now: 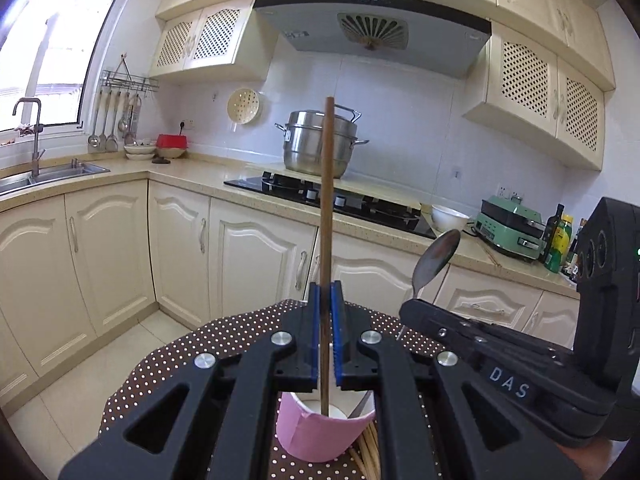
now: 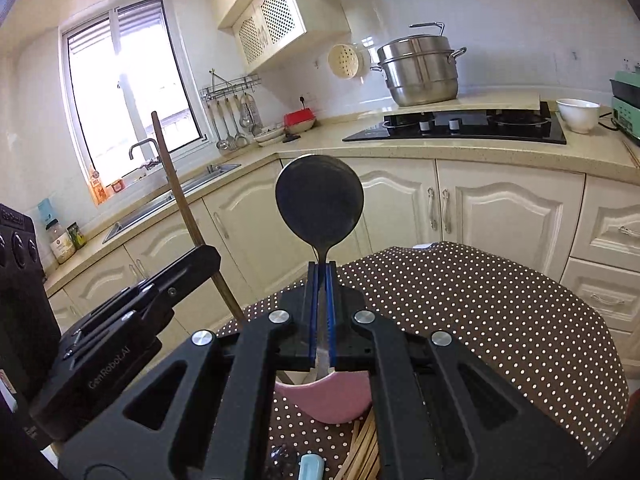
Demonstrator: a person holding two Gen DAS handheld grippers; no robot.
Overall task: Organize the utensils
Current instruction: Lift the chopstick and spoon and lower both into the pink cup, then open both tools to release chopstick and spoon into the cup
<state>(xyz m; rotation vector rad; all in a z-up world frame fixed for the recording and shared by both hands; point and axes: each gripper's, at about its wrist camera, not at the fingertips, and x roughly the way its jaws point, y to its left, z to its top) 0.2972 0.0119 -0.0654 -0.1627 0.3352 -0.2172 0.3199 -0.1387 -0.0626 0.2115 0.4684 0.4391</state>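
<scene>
Left gripper (image 1: pixel 328 292) clamps a brown wooden chopstick (image 1: pixel 327 200); right gripper (image 2: pixel 320 276), marked "DAS", clamps a metal spoon (image 2: pixel 319 200) over the pink paper cup (image 1: pixel 320 432).

Left hand-held gripper (image 1: pixel 327 292) and right hand-held gripper (image 2: pixel 321 270), side by side, both clamped, tilted slightly downward

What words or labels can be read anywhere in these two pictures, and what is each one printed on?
"DAS": white letters on the body of the right gripper, seen from the left wrist camera.
"GenRobot.AI": on the body of the left gripper, seen from the right wrist camera.
Range hood control symbols: too small to read.
Bottles by the green appliance and jars by the sink: labels blurred, unreadable.
</scene>
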